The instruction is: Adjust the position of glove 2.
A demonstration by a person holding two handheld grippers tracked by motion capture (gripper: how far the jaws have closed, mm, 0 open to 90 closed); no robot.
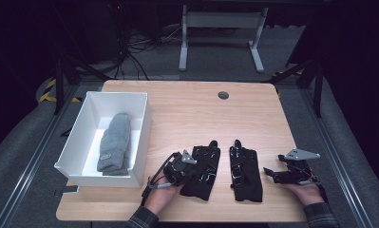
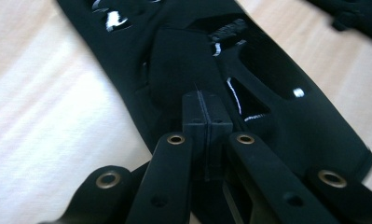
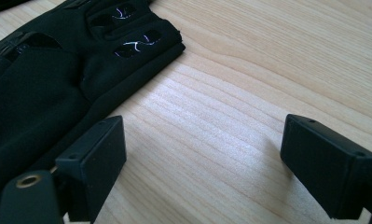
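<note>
The left tongs (image 1: 189, 164) are squeezed shut, pressed together on the near left glove (image 1: 202, 171), maybe pinching a bit of its black cloth, though that is hard to tell. The glove lies flat on the tabletop (image 1: 187, 114), right under and ahead of these tongs, with its fingers pointing away from the person. The right tongs (image 3: 204, 163) are wide open and hold nothing. The other glove (image 1: 245, 170) lies just to their left, also pointing away. The white box (image 1: 94, 102), with a grey mitten (image 1: 115, 141) inside, sits to the left of the left tongs, so the left hand is nearer to it.
</note>
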